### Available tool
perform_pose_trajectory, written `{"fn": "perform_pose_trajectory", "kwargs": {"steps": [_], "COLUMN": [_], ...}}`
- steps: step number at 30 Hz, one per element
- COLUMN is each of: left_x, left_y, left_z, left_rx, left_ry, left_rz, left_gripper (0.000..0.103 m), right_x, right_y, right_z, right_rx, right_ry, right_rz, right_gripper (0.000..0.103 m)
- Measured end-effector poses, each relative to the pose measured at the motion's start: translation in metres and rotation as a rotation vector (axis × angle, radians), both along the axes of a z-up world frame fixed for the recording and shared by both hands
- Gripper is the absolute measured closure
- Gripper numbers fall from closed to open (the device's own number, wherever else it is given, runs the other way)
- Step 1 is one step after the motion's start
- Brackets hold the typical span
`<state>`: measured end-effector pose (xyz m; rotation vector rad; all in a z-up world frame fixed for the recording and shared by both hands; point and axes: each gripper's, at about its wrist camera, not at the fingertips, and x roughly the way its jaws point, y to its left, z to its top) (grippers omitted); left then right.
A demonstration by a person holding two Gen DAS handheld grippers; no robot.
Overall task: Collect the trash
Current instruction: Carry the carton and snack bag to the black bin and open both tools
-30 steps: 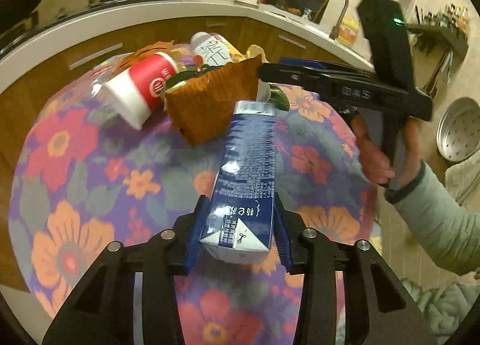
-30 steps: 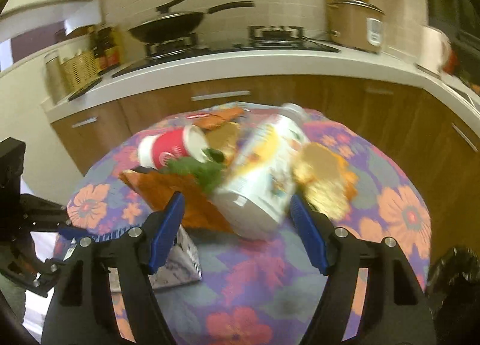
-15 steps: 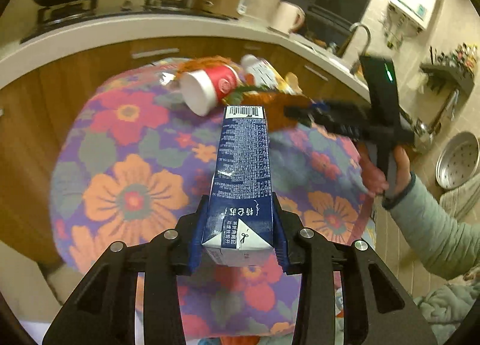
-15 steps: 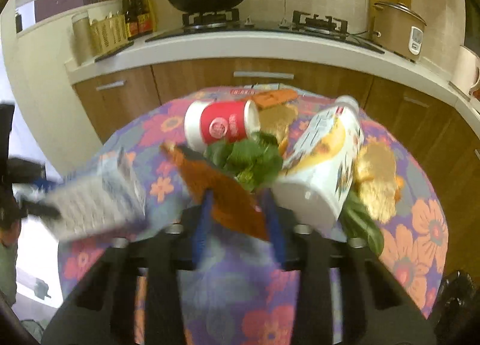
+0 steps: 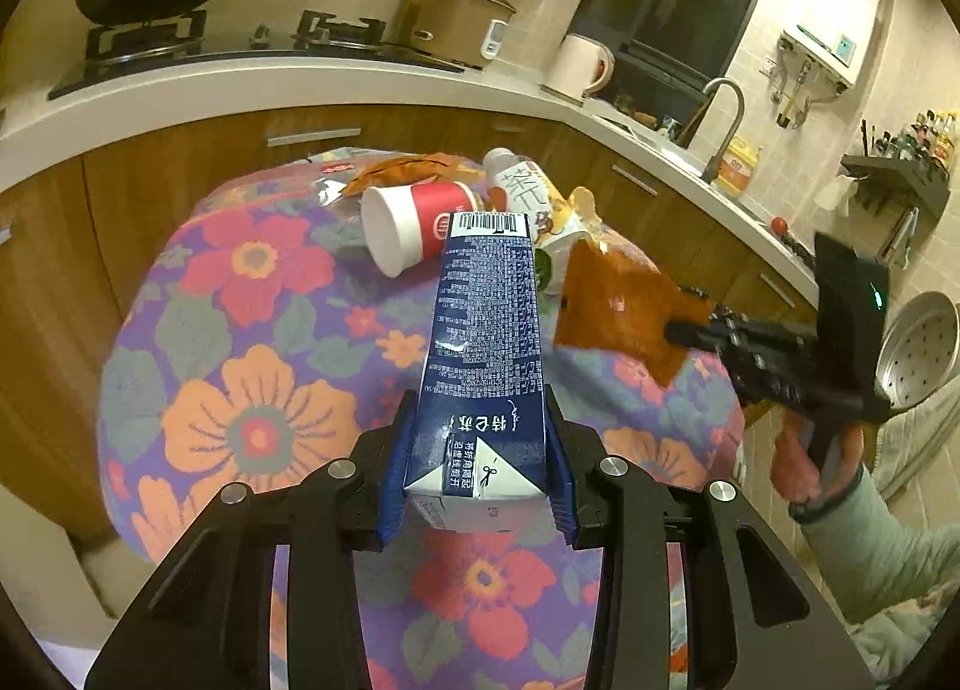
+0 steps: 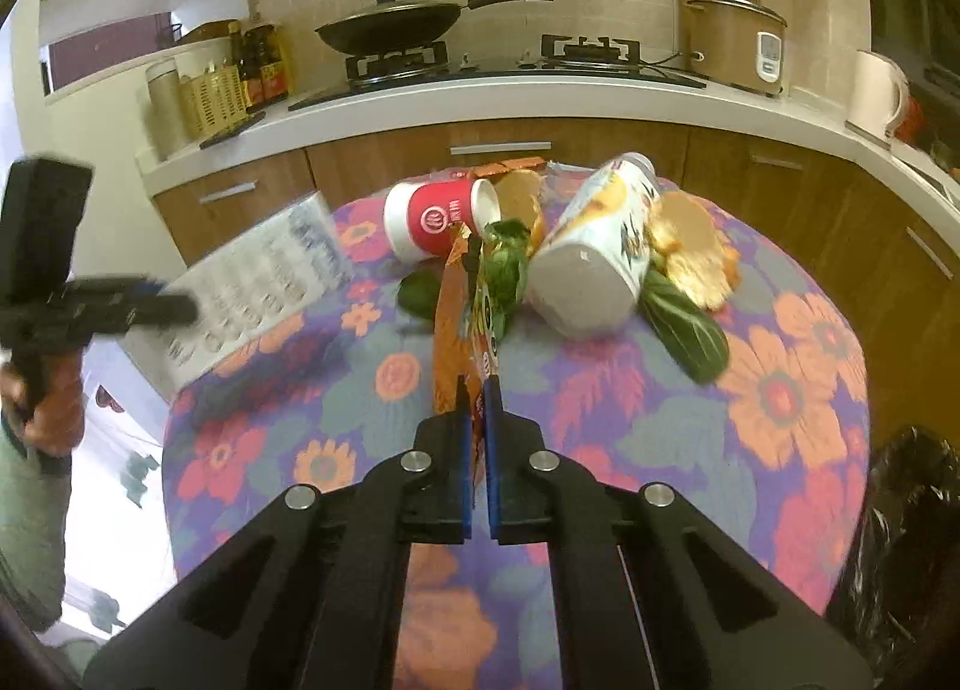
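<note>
- Left gripper (image 5: 477, 486): pads clamped on both side faces of a blue milk carton (image 5: 486, 354), gripped at its gable end. The carton projects forward from the jaws, above the flowered tablecloth (image 5: 252, 390). Grip looks square and secure.
- Right gripper (image 6: 477, 450): jaws have just been closing and now stand pressed together on the near edge of an orange snack wrapper (image 6: 459, 324). The wrapper stands on edge ahead of the fingertips; its far end reaches the pile.
- Remaining litter ahead of the right gripper: red paper cup (image 6: 441, 219) on its side beyond and to the left; white drink bottle (image 6: 594, 264) on its side beyond and to the right; green leaves (image 6: 507, 264) between them, touching the wrapper's far end.
- Black trash bag (image 6: 906, 540) sits low at the right of the right gripper.
- Recommendation, as judgement: lift the wrapper straight up before swinging it toward the bag, so that the leaves are not dragged along. Thin film may slip; keep the pinch firm. Keep the carton level and clear of the other tool.
</note>
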<state>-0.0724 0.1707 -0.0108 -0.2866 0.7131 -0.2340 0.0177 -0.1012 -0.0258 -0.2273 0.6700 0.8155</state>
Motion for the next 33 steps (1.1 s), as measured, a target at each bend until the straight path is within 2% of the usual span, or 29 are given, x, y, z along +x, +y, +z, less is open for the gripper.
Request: {"fn": "perform_pose_trajectory", "kwargs": {"steps": [3,4,5,7,13,15,16,17,18,19,25,33], "left_x": [0.008,0.009,0.011,0.011,0.011,0.013,0.013,0.014,0.015,0.016,0.032,0.078], "left_y": [-0.009,-0.01,-0.013,-0.016,-0.015,-0.016,-0.017,-0.019,-0.022,-0.024,-0.052,-0.131], "left_z": [-0.003,-0.004,-0.004,-0.004,-0.002,-0.001,0.0,0.0,0.0,0.001,0.01,0.024], "left_rx": [0.002,0.001,0.001,0.004,0.006,0.005,0.005,0.007,0.009,0.01,0.018,0.009], "left_ry": [0.01,0.012,0.012,0.011,0.011,0.011,0.012,0.013,0.013,0.012,-0.007,-0.038], "left_rz": [-0.014,-0.017,-0.023,-0.027,-0.023,-0.021,-0.022,-0.023,-0.025,-0.029,-0.071,-0.178], "left_gripper": [0.067,0.067,0.067,0.067,0.067,0.067,0.067,0.067,0.067,0.067,0.067,0.067], "right_x": [0.0,0.003,0.004,0.008,0.025,0.026,0.025,0.024,0.024,0.025,0.022,0.035], "right_y": [0.001,0.003,0.003,0.006,0.026,0.034,0.037,0.038,0.038,0.035,-0.008,-0.095], "right_z": [-0.01,-0.014,-0.016,-0.017,-0.019,-0.021,-0.024,-0.026,-0.028,-0.029,-0.012,0.025], "right_rx": [-0.024,-0.036,-0.041,-0.03,-0.057,-0.095,-0.114,-0.119,-0.122,-0.114,0.015,0.112], "right_ry": [0.017,0.025,0.029,0.016,0.04,0.037,0.04,0.044,0.053,0.061,0.046,-0.024], "right_rz": [-0.006,-0.015,-0.019,-0.022,-0.012,-0.012,-0.001,0.004,0.004,-0.001,-0.067,-0.236], "right_gripper": [0.097,0.085,0.061,0.028,0.028,0.033,0.046,0.066,0.077,0.08,0.087,0.09]}}
